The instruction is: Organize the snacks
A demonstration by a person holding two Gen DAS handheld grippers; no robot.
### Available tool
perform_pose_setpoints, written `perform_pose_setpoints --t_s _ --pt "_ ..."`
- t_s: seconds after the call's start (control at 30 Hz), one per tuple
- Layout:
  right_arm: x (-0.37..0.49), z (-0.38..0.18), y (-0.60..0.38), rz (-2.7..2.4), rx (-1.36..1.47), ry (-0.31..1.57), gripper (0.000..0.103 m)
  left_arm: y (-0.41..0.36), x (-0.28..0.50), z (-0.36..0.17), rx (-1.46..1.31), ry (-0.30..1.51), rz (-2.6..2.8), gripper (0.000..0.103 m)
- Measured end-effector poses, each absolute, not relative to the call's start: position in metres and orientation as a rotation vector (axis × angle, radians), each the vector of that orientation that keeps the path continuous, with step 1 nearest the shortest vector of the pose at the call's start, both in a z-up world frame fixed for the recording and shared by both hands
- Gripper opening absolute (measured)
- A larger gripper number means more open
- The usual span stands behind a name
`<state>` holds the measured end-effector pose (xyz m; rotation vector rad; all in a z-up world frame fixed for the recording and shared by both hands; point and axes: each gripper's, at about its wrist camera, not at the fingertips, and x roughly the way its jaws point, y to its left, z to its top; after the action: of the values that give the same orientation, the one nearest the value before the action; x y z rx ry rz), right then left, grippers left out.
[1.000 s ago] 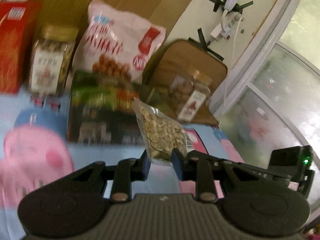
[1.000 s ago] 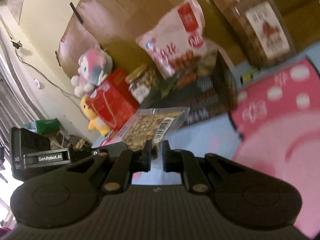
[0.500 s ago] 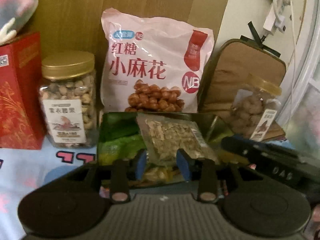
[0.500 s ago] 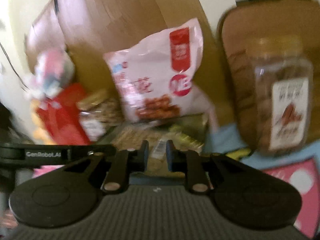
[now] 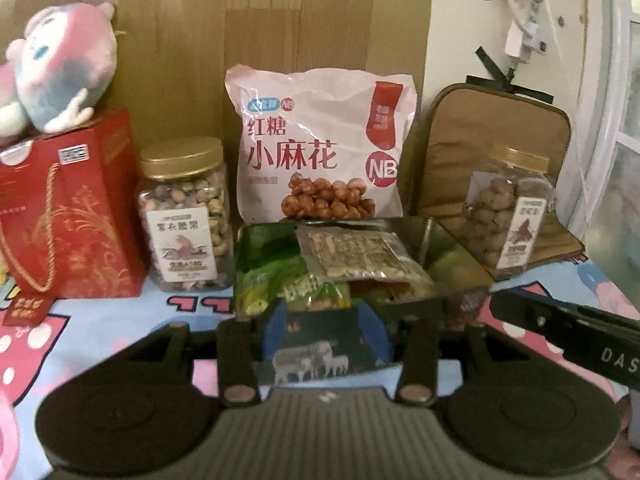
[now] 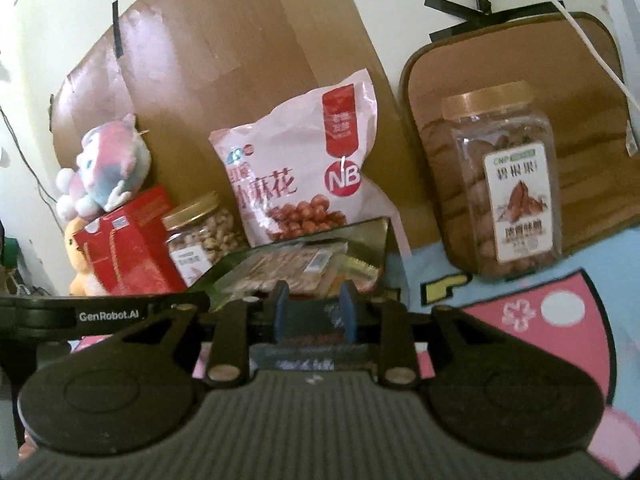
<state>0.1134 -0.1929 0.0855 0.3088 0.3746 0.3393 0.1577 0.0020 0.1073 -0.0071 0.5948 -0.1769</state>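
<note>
- Overall light: dim, warm indoor cast in both views; colours muddy.
- Source: daylight from the window (image 5: 624, 128) at the right edge of the left view, washed out pale.
- Glare: sheen on the pink bag (image 5: 320, 148) and the tin (image 5: 440, 256) inner wall.
- Shadow: grippers' bodies near black, little detail.
- Focus: soft throughout; jar (image 6: 516, 192) label legible, small print smeared.
- Distortion: fisheye bending at the borders, dark corners.

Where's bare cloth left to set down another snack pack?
Bare cloth lies right of the tin, ahead of the pecan jar, on the pink patch. Left of the tin, ahead of the red gift box, is free too. The back row is crowded.
</note>
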Motion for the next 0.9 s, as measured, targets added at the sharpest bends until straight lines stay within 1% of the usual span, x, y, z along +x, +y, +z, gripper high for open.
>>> perform_pose_setpoints --t_s 0.13,0.33,0.53,0.6,0.7,0.73,0.77,0.87,0.9 --pt "0.089 0.084 -0.192 0.333 0.325 0.39 0.032 0.0 0.132 0.105 -0.004 0.599 -0.157 0.042" --pt "0.051 0.079 -0.187 0.316 0.306 0.418 0.032 -0.006 0.093 0.095 0.005 0.601 -0.127 0.052" --pt "0.018 0.068 -0.186 0.31 0.298 0.449 0.034 -0.01 0.058 0.083 0.002 0.604 -0.093 0.053" --pt "0.008 0.065 -0.187 0.305 0.3 0.457 0.04 -0.011 0.047 0.079 0.0 0.607 -0.086 0.058" --pt "-0.008 0.063 -0.186 0.296 0.298 0.454 0.042 -0.011 0.031 0.075 -0.012 0.606 -0.08 0.069" --pt "-0.013 0.063 -0.185 0.293 0.296 0.452 0.043 -0.011 0.026 0.074 -0.012 0.605 -0.075 0.085" --pt "-0.018 0.062 -0.185 0.292 0.295 0.451 0.044 -0.012 0.021 0.073 -0.009 0.596 -0.07 0.098" --pt "-0.029 0.061 -0.183 0.296 0.294 0.452 0.046 -0.015 0.004 0.073 0.011 0.567 -0.052 0.103" --pt "-0.032 0.06 -0.182 0.3 0.295 0.455 0.046 -0.015 -0.001 0.073 0.011 0.563 -0.046 0.103"
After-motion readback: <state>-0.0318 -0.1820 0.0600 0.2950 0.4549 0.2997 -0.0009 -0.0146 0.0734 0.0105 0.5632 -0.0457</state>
